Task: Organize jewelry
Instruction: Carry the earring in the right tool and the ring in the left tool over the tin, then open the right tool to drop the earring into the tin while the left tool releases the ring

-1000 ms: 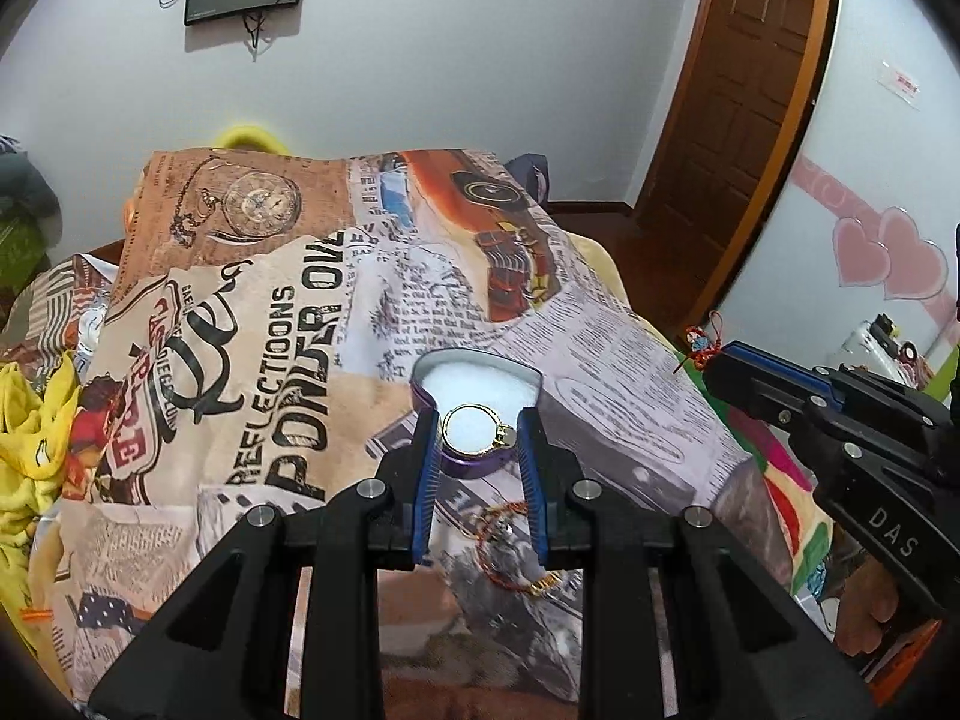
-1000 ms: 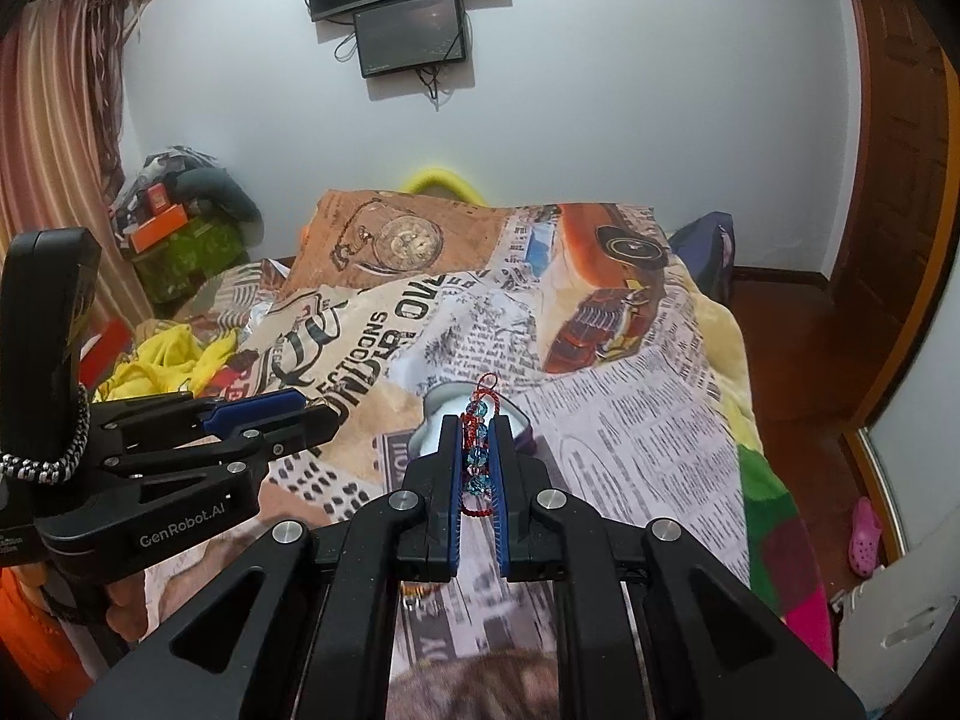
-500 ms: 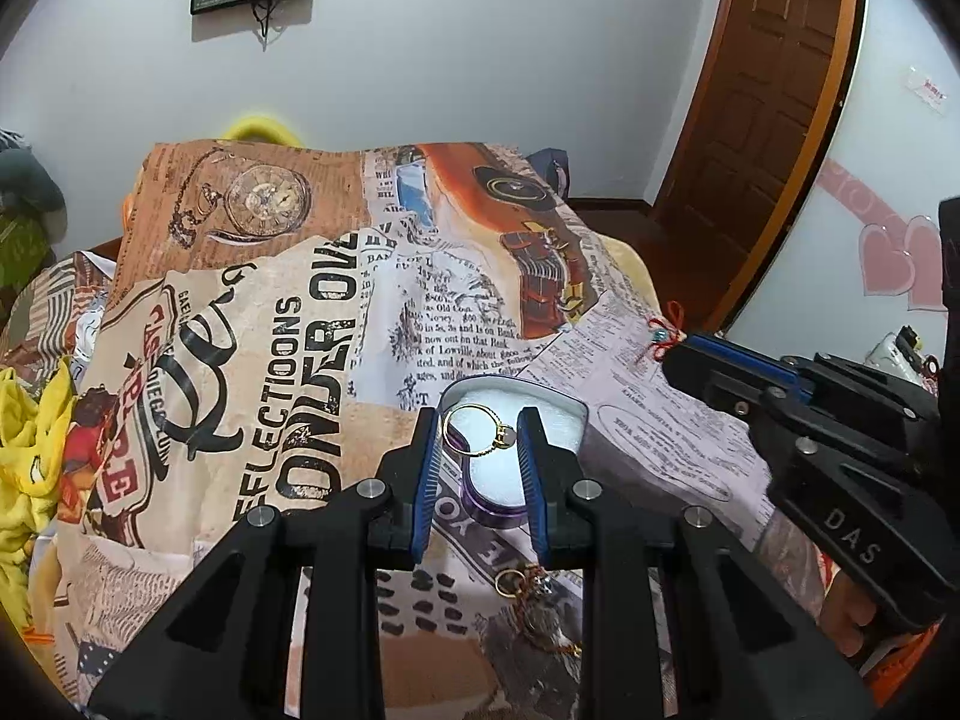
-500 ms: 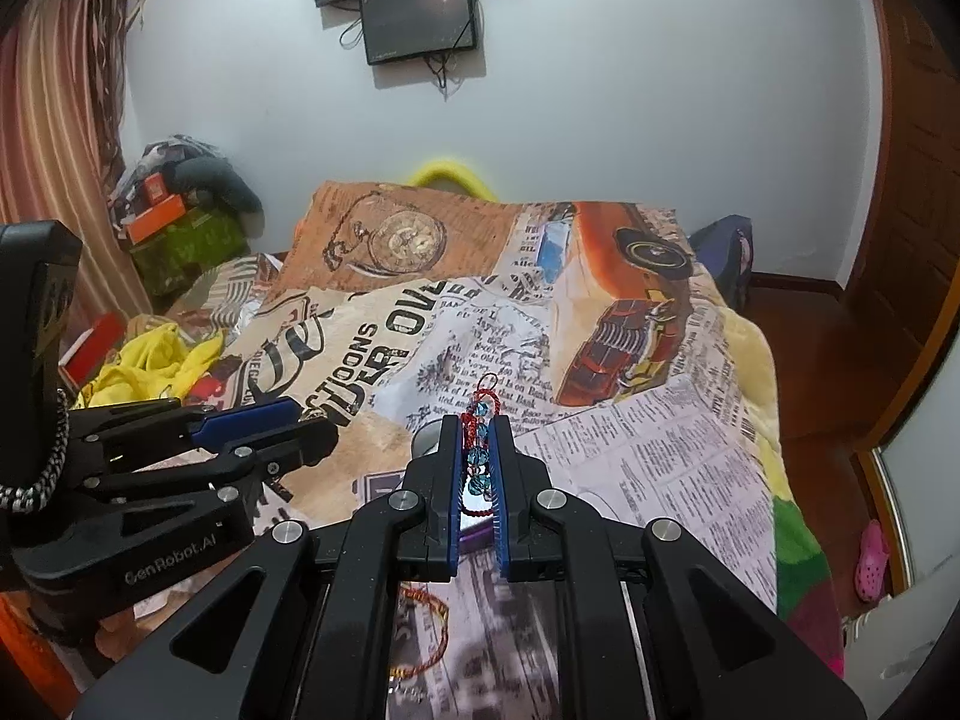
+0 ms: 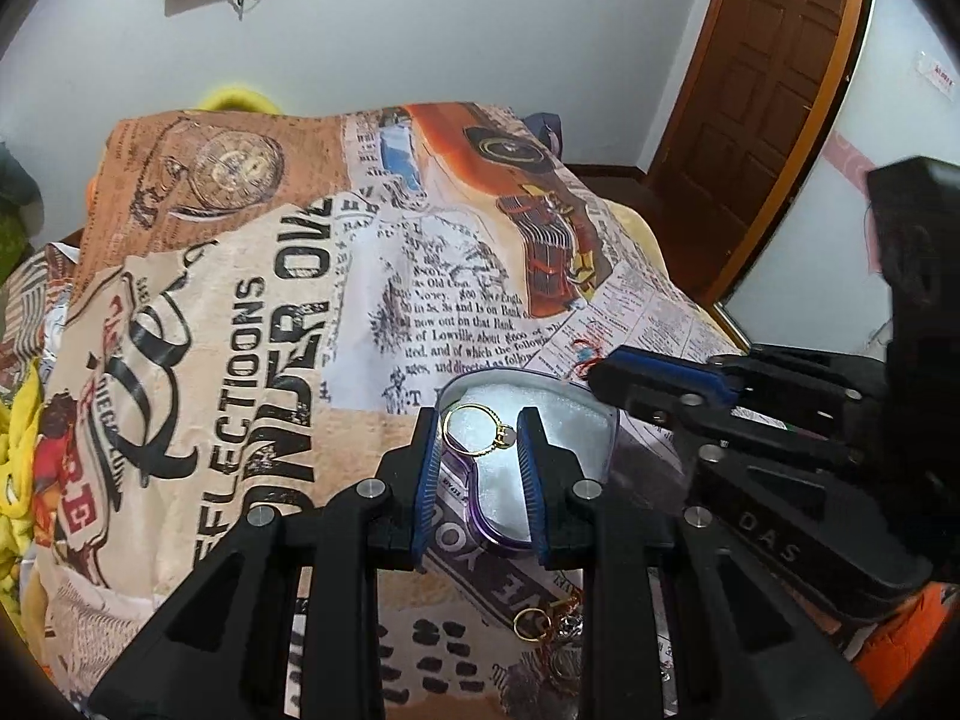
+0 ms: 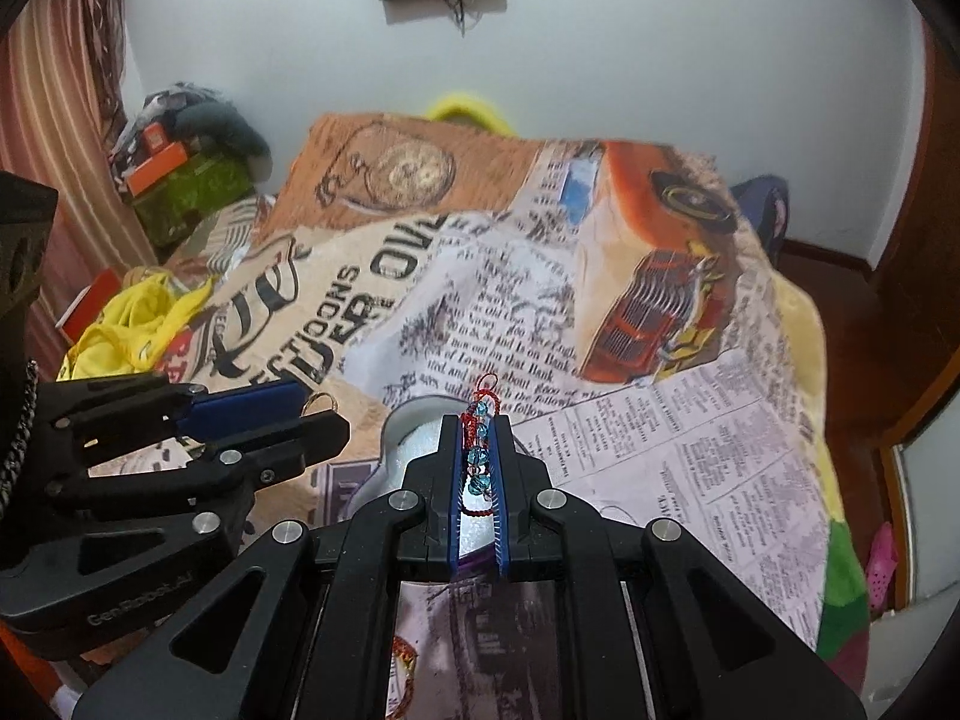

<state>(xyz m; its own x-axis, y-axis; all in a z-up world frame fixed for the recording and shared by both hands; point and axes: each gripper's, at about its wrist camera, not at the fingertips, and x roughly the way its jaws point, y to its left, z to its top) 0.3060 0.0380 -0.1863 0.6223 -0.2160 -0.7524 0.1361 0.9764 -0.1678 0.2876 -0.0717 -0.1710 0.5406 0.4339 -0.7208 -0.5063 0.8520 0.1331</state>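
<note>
My left gripper (image 5: 480,420) is shut on a gold ring (image 5: 477,433) and holds it over the purple jewelry box (image 5: 591,420) with a white pad, which lies on the printed bedspread. My right gripper (image 6: 477,420) is shut on a red cord bracelet with blue beads (image 6: 478,450), just above the same box (image 6: 408,420). The right gripper also shows in the left wrist view (image 5: 606,378), at the box's right rim. The left gripper shows in the right wrist view (image 6: 318,405), left of the box. More jewelry (image 5: 549,624) lies on the bedspread nearer me.
The bedspread (image 5: 240,330) covers the whole bed. Yellow cloth (image 6: 132,324) lies at its left edge, with boxes and clutter (image 6: 180,174) beyond. A brown door (image 5: 762,90) stands at the right. A red cord loop (image 6: 403,660) lies under the right gripper.
Both grippers have moved forward over the bed and closer to the box. The ring and the bracelet stay held. The loose jewelry has slid lower in the left wrist view.
</note>
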